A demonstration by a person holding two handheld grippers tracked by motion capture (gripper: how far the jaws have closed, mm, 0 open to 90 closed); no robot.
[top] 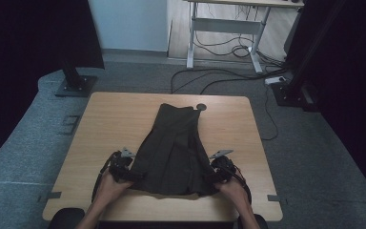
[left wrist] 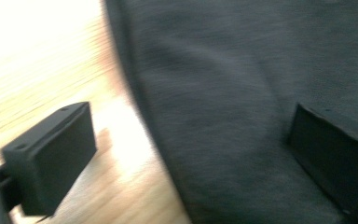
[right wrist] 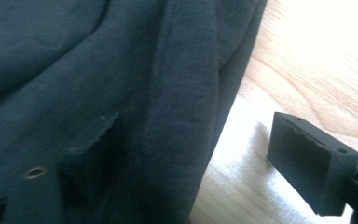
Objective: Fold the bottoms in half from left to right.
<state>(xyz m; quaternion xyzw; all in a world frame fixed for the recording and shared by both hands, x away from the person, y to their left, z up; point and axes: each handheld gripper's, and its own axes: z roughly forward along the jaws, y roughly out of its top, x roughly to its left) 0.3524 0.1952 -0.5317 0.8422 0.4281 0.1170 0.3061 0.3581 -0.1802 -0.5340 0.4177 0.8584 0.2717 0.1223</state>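
A dark grey garment [top: 174, 148] lies flat on the wooden table [top: 114, 119], narrow at the far end and wider toward me. My left gripper [top: 134, 175] sits at its near left edge. In the left gripper view this gripper [left wrist: 191, 140] is open, with one jaw over bare wood and the other over the cloth [left wrist: 223, 93]. My right gripper [top: 208, 177] sits at the near right edge. In the right gripper view it [right wrist: 198, 144] is open too, straddling the folded cloth edge [right wrist: 186, 93]; a small metal eyelet [right wrist: 35, 172] shows on the fabric.
A round cable grommet [top: 201, 107] sits in the table just beyond the garment's far end. Black stand bases rest on the floor at far left [top: 76, 86] and far right [top: 290, 93]. Behind them a white-legged desk [top: 228, 26] stands over loose cables.
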